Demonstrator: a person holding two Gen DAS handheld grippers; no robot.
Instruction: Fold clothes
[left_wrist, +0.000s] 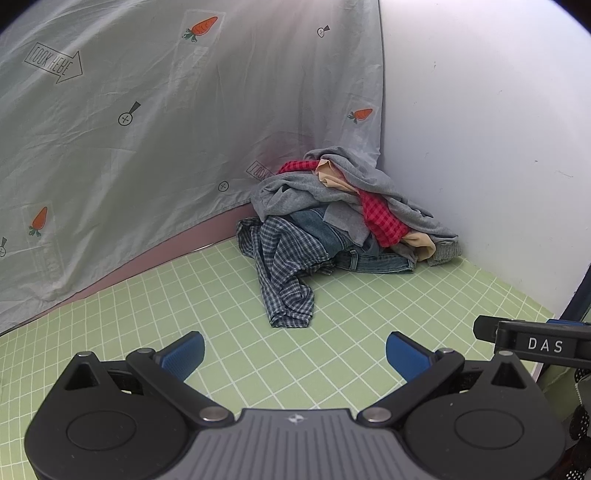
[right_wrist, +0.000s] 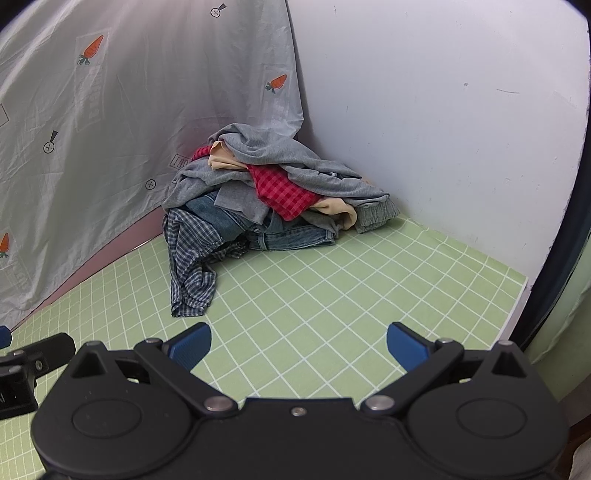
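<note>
Left gripper (left_wrist: 294, 353) and right gripper (right_wrist: 299, 345), jaws spread wide and empty — ahead of both, well apart, the soft, limp heap of mixed clothes (left_wrist: 332, 221), best pinched at its trailing blue-checked shirt (right_wrist: 192, 273).

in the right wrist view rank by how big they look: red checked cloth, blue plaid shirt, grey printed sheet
1. grey printed sheet
2. blue plaid shirt
3. red checked cloth, though partly buried in the pile
</note>
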